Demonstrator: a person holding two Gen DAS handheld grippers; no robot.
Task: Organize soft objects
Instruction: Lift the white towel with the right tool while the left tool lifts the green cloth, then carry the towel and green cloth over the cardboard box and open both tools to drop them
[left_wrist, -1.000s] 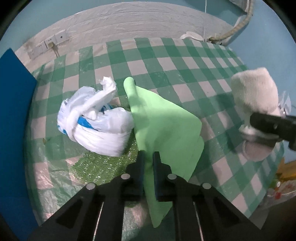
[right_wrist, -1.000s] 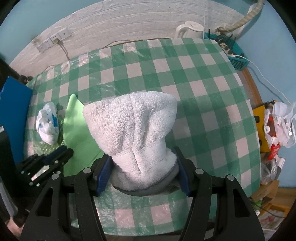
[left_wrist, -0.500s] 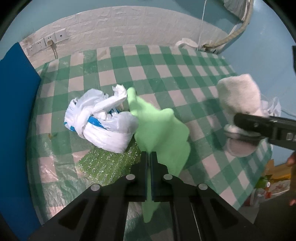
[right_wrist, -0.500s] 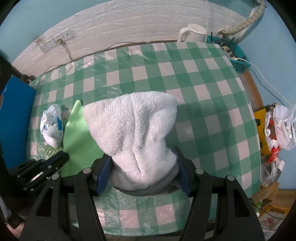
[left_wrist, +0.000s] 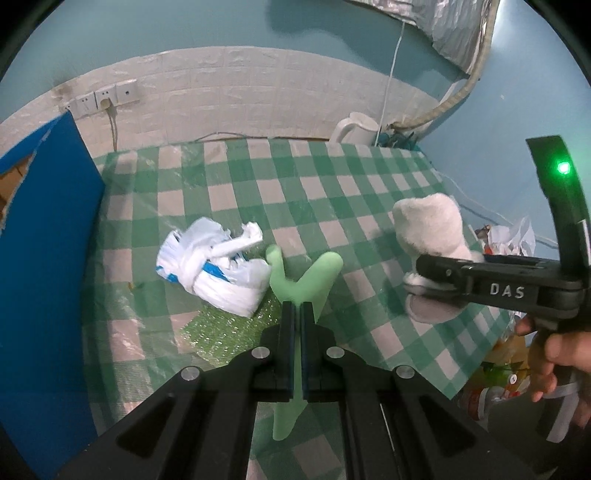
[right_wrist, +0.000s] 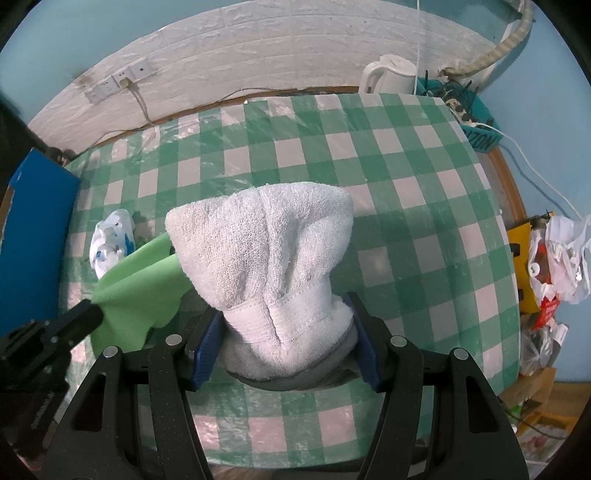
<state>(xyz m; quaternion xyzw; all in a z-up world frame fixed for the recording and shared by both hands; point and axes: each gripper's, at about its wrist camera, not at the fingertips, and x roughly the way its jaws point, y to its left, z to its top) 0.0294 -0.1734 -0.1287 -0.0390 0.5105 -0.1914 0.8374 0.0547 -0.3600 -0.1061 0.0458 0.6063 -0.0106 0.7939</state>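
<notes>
My left gripper (left_wrist: 296, 308) is shut on a light green cloth (left_wrist: 301, 280), which hangs lifted above the checked table (left_wrist: 332, 192). The cloth also shows in the right wrist view (right_wrist: 136, 291), with the left gripper (right_wrist: 86, 314) at its lower edge. My right gripper (right_wrist: 284, 328) is shut on a white towel (right_wrist: 266, 258) held above the table; it shows from the side in the left wrist view (left_wrist: 430, 229), to the right of the green cloth. A knotted white and blue plastic bag (left_wrist: 210, 266) lies on the table, left of the cloth.
A glittery green sheet (left_wrist: 221, 325) lies under the bag. A blue board (left_wrist: 48, 258) stands at the table's left edge. A white kettle (right_wrist: 388, 74) and a teal basket (right_wrist: 476, 129) are at the back right. Bags of clutter (right_wrist: 554, 258) sit beyond the right edge.
My left gripper has closed on the green cloth and lifted it off the table, so it now hangs bunched. The right gripper has stayed shut on the towel and risen slightly.
</notes>
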